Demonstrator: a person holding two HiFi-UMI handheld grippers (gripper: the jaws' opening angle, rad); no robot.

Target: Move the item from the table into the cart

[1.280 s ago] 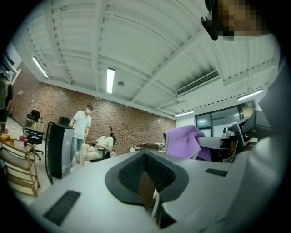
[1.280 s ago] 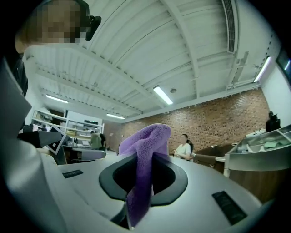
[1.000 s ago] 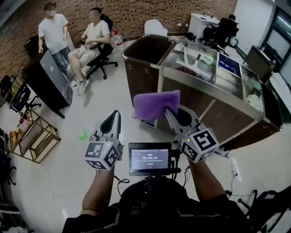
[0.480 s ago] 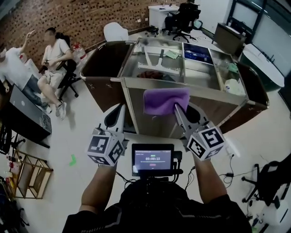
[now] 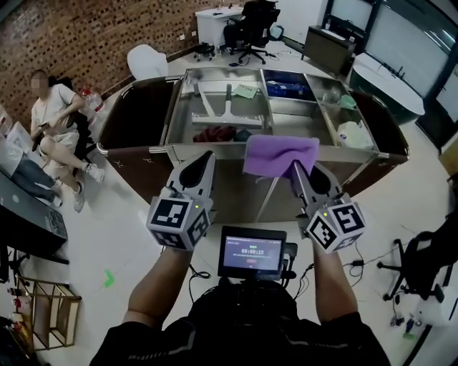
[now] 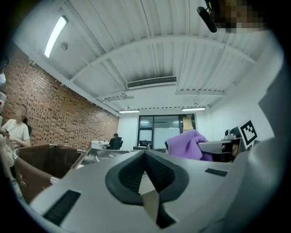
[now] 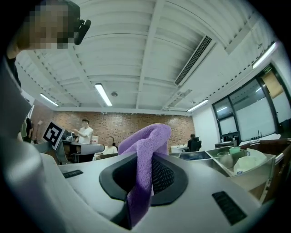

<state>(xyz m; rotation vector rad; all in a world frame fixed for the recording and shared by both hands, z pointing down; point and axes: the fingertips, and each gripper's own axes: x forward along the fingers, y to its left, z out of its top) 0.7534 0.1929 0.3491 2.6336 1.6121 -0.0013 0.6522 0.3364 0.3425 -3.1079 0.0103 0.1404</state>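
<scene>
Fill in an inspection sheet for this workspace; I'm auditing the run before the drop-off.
Surface: steel compartmented cart, directly ahead.
Job's things: purple fleecy cloth, held over the cart's front rim.
Clutter: white squeegee-like frame, reddish bundle, blue packet and white bag in the compartments.
Grippers: left tool shut, empty; right tool shut on the cloth.
Cables: power strip with lead on the floor at right.
Surroundings: brick wall, seated person, black office chair.
</scene>
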